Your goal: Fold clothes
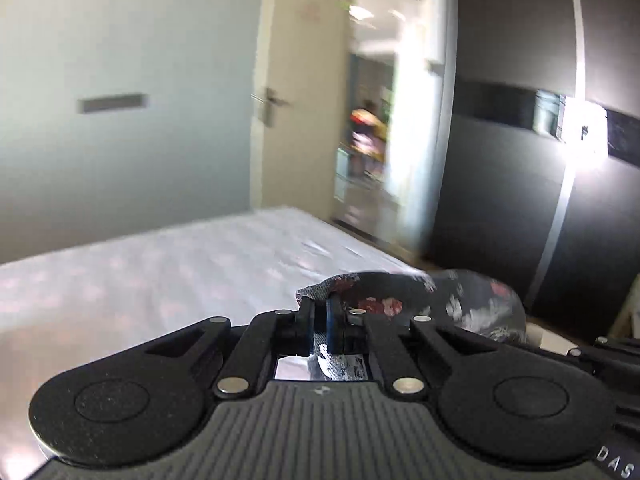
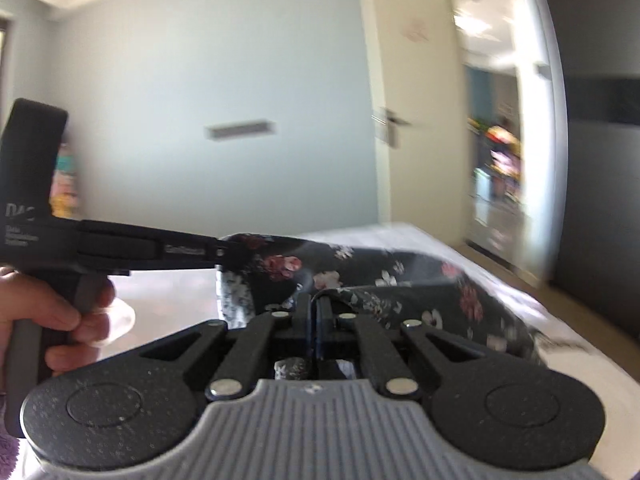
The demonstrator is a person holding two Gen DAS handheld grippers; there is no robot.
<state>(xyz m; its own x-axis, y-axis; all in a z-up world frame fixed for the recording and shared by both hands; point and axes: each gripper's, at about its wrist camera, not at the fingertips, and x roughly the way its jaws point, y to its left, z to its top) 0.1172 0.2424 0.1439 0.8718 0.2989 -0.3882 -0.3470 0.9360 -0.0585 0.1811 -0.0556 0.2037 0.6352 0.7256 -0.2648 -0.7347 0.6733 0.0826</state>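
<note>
Garment (image 2: 360, 276) stretched between both claws, left claw (image 1: 320, 306) and right claw (image 2: 318, 304) each clamping fabric edge above bed (image 1: 160, 272).

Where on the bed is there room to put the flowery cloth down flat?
The bed shows bare sheet from the left gripper out to the far edge by the pale wall. It is crowded nearer the door side, where the flowery cloth hangs bunched between the left gripper and the right gripper, both pinching it.

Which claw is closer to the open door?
Right, though only slightly. The door stands far across the bed from both. The left gripper and right gripper both clamp the floral garment.
</note>
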